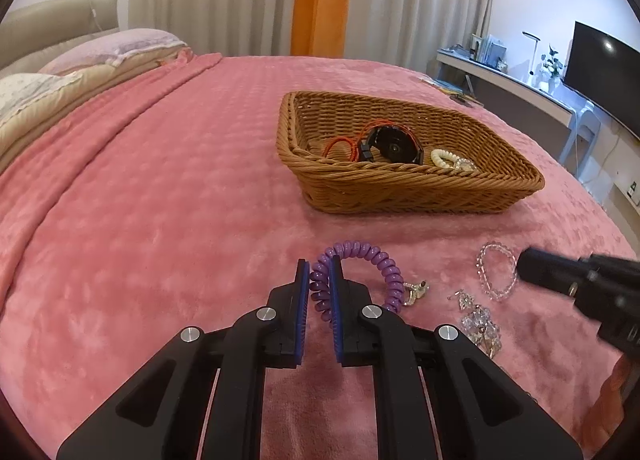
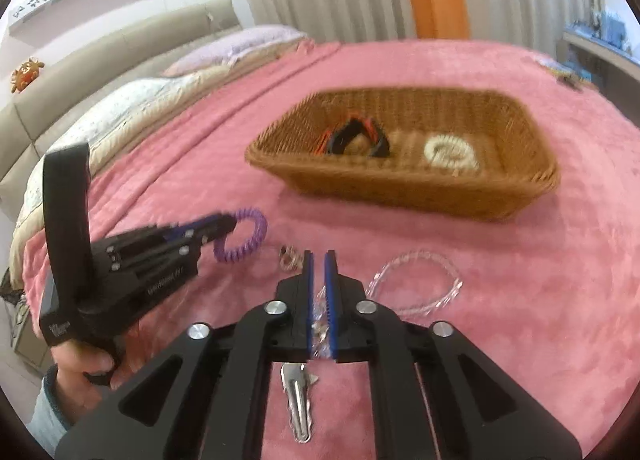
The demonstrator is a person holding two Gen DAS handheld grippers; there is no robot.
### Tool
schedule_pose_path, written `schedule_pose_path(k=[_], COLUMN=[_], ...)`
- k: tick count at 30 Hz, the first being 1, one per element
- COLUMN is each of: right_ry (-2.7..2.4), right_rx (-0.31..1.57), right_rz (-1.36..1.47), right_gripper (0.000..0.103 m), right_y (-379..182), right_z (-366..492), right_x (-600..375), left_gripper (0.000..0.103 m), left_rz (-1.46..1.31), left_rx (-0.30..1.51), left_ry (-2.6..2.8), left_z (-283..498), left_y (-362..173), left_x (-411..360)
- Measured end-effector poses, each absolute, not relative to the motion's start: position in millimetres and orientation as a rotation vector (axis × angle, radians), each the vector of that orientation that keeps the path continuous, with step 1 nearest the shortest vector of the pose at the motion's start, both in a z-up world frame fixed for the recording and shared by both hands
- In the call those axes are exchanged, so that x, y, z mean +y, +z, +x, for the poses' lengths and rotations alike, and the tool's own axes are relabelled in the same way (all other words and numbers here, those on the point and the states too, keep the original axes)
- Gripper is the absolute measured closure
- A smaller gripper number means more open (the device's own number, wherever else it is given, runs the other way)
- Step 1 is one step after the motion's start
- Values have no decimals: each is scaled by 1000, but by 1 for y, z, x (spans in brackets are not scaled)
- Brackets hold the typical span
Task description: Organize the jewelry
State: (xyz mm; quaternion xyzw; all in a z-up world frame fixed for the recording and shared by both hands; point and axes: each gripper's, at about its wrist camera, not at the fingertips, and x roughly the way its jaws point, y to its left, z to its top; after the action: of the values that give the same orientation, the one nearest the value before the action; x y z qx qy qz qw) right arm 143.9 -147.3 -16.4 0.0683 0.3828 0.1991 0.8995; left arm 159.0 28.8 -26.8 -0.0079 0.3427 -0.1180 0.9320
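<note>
The purple coil bracelet (image 1: pixel 360 260) sits pinched between the pads of the left gripper (image 1: pixel 320 272), its free loop arching out toward 2 o'clock and apparently just clear of the pink bed cover (image 1: pixel 160 220). A small silver charm (image 1: pixel 416 292) lies at the coil's far end. The wicker basket (image 1: pixel 400 192) waits at 12 o'clock, already holding a black-and-red piece (image 1: pixel 390 144) and a cream bead bracelet (image 1: pixel 444 158).

At about 9 o'clock in the right wrist view the same coil hangs from the left gripper. The right gripper (image 2: pixel 319 260) has its pads slightly parted around a clear crystal piece (image 2: pixel 320 320); whether they grip it I cannot tell. A clear bead bracelet (image 2: pixel 416 284) lies at 2 o'clock, a silver hair clip (image 2: pixel 298 400) at 6.

The springy coil could slip from the narrow pinch or snag the charm when carried. The crystal piece may drop if the grip is loose.
</note>
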Motion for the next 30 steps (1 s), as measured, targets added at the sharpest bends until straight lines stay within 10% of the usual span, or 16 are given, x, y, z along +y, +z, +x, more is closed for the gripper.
schedule_pose_path(k=[3, 12, 30], right_ry=[417, 316, 353], right_rx=[829, 977, 918], right_rz=[101, -26, 67], right_gripper=[50, 74, 78], right_y=[-24, -58, -45], right_z=[141, 146, 143], right_x=[-138, -114, -128], left_gripper=[95, 94, 95], left_rz=[-9, 10, 9], left_rx=[703, 701, 679], left_ry=[-244, -218, -197], left_z=[159, 159, 157], left_y=[-28, -28, -26], left_x=[27, 25, 29])
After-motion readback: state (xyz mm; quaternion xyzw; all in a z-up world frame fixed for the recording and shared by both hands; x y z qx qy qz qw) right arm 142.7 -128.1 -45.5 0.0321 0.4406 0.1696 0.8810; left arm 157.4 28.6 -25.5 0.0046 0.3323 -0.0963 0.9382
